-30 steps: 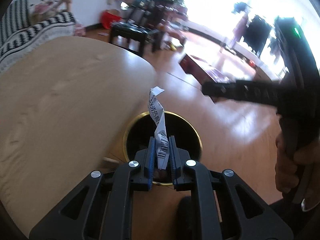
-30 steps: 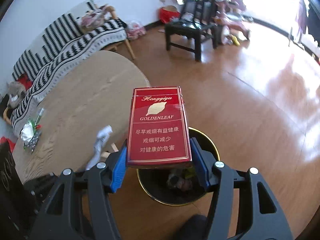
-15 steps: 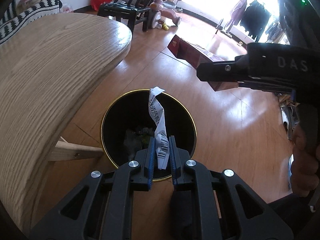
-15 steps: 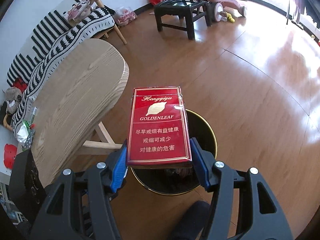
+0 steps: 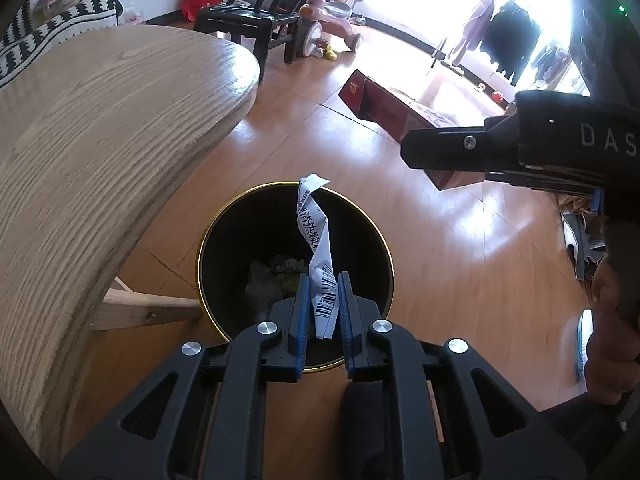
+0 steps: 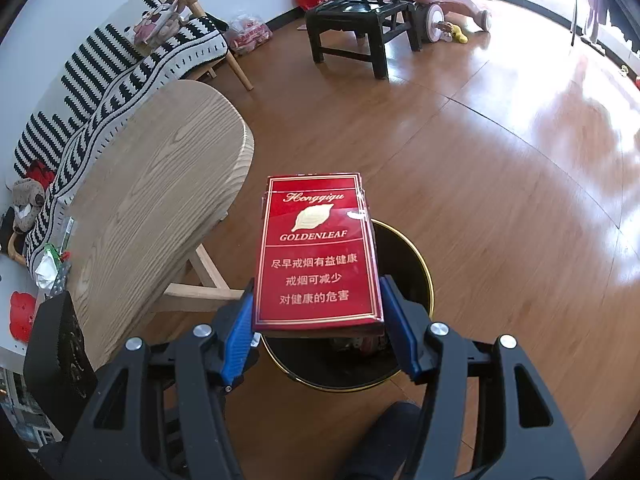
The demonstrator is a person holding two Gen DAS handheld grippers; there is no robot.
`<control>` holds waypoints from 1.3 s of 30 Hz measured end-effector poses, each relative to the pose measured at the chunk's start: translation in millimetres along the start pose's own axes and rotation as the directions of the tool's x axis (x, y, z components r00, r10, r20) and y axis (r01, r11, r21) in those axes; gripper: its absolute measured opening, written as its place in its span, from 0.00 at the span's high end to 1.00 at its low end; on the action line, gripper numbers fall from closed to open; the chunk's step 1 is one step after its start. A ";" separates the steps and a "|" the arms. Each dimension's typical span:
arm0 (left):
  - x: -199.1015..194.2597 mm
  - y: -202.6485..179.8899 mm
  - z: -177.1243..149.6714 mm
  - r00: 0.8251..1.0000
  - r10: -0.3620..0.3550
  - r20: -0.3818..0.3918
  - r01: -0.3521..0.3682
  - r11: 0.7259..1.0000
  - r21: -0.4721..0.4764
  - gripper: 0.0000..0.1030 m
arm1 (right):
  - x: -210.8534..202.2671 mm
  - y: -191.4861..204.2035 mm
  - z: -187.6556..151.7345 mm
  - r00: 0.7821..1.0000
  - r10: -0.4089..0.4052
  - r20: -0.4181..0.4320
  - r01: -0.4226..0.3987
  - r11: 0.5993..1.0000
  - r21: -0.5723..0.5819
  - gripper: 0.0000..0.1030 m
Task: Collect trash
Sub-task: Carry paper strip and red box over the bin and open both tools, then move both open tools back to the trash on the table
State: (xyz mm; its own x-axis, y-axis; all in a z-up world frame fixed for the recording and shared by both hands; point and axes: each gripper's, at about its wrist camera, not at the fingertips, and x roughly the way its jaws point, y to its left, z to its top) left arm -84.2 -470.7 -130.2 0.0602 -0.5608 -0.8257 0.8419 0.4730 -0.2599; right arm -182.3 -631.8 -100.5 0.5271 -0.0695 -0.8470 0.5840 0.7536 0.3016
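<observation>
Left gripper (image 5: 323, 308): jaws nearly shut, a twisted paper wrapper (image 5: 318, 248) with a barcode pinched between the blue pads, its free end standing up above the mouth of the black bin (image 5: 224, 240). Right gripper (image 6: 320, 320): jaws about half open, clamped on the sides of a red cigarette pack (image 6: 318, 256), held flat over the near part of the same gold-rimmed bin (trash already lies at the bottom). Both items appear to be placed for release. The pack is best centred further over the opening before the jaws are spread; the wrapper may cling to a pad, so a wide opening is advised. The wooden table (image 5: 100, 140) stands just beside the bin.
</observation>
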 end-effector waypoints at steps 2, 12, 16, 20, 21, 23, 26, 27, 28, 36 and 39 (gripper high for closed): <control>-0.5 -0.6 0.9 1.000 -0.004 -0.003 0.004 1.000 0.002 0.87 | 0.0 -0.2 -0.1 1.000 0.001 0.002 -0.001 1.000 0.002 0.43; -4.5 -4.3 3.3 1.000 0.011 0.015 -0.011 1.000 0.013 0.31 | -6.3 -4.8 2.2 0.999 0.007 0.034 -0.008 0.999 0.033 0.30; -8.1 -3.3 1.7 1.000 0.011 0.022 -0.012 1.000 0.011 0.31 | -6.7 -2.4 1.7 0.999 0.007 0.039 -0.008 1.000 0.023 0.30; -16.4 -4.2 -1.4 0.999 0.016 0.033 -0.017 1.000 0.024 0.30 | -8.8 2.0 4.4 0.999 0.009 0.048 -0.009 1.000 0.008 0.30; -19.2 -4.3 -1.5 0.999 0.015 0.038 -0.016 1.000 0.026 0.30 | -10.3 2.8 4.5 0.999 0.013 0.052 -0.013 1.000 0.006 0.30; -28.0 -3.2 -2.4 0.999 0.014 0.051 -0.016 0.999 0.031 0.30 | -16.0 5.6 6.0 0.997 0.018 0.069 -0.019 1.000 0.003 0.29; -45.2 1.7 -4.1 0.997 0.017 0.074 -0.019 0.999 0.031 0.27 | -21.1 17.0 7.0 0.996 0.016 0.088 -0.014 1.000 -0.016 0.28; -52.0 4.4 -4.5 0.996 0.020 0.083 -0.022 0.999 0.029 0.25 | -22.5 22.4 7.2 0.995 0.014 0.095 -0.012 1.000 -0.028 0.27; -60.0 7.7 -5.1 0.995 0.024 0.094 -0.027 0.999 0.026 0.23 | -24.1 27.8 7.5 0.995 0.016 0.100 -0.012 0.999 -0.038 0.27; -139.3 63.7 -20.4 0.974 0.122 0.192 -0.111 0.991 -0.069 0.19 | -30.2 103.3 8.0 0.989 0.098 0.114 -0.081 0.986 -0.145 0.24; -173.3 96.6 -32.1 0.957 0.187 0.221 -0.160 0.978 -0.135 0.18 | -29.6 150.2 6.6 0.984 0.142 0.111 -0.117 0.971 -0.207 0.24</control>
State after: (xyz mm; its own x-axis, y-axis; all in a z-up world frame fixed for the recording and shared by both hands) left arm -30.6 -306.0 -28.2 0.3335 -0.5988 -0.7282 0.7413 0.6438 -0.1899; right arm -106.1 -520.8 -27.2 0.6702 -0.0341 -0.7414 0.3776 0.8756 0.3011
